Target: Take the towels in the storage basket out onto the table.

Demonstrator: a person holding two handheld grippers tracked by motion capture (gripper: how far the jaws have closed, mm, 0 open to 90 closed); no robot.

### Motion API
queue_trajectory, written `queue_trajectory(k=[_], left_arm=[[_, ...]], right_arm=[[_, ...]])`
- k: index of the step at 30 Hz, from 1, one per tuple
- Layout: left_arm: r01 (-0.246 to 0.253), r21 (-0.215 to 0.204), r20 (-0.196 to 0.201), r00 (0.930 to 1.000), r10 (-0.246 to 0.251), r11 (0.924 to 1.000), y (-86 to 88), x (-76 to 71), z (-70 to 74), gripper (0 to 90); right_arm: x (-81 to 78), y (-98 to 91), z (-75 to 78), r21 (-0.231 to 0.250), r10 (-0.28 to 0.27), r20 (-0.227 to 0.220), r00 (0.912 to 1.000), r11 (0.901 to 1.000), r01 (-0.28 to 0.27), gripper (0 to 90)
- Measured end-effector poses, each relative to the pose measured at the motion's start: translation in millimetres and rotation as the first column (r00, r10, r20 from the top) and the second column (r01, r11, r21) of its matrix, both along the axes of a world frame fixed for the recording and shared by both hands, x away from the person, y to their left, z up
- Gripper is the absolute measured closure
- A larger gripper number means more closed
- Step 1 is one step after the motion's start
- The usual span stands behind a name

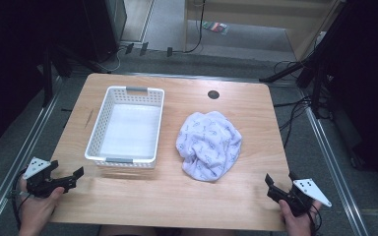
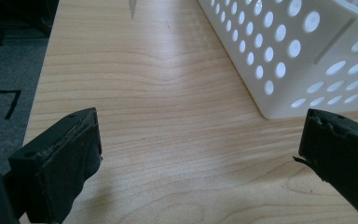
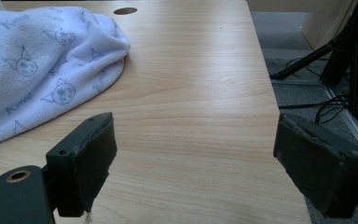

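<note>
At the near left corner of the tabletop (image 1: pixel 177 196) the person's left gripper (image 1: pixel 74 178) rests low, its jaws spread wide with nothing between them but bare wood; they point toward the near corner of the white perforated basket (image 1: pixel 126 126), which stands just beyond, long side running away from the person. It looks parked rather than working, kept back so the basket's mouth stays free. To the right of the basket, near but apart from it, lies the crumpled pale towel (image 1: pixel 209 144) with its small cat print, bunched in a loose heap in the middle-right of the tabletop. At the near right corner the right gripper (image 1: pixel 271 185) waits with jaws just as wide and empty, aimed up the tabletop with the towel's near edge off to its left — placed, I'd judge, to reach in first.
</note>
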State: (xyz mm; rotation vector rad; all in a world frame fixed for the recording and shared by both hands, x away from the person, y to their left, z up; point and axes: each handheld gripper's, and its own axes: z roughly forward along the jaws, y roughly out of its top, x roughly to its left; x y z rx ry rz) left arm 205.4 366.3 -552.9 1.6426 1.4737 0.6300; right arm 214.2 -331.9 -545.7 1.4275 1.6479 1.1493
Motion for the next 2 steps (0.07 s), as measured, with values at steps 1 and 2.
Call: queue_trajectory(k=[1,2], left_arm=[[0.0,-0.001,-0.002,1.0,0.0,1.0,-0.1,0.1,-0.1,0.0],[0.0,0.001,-0.005,1.0,0.0,1.0,-0.2,0.2,-0.2,0.0]], right_arm=[[0.0,0.1,0.0,-0.001,0.0,0.0,1.0,1.0,0.0,13.2],[0.0,0.1,0.0,-0.001,0.0,0.0,1.0,1.0,0.0,13.2]])
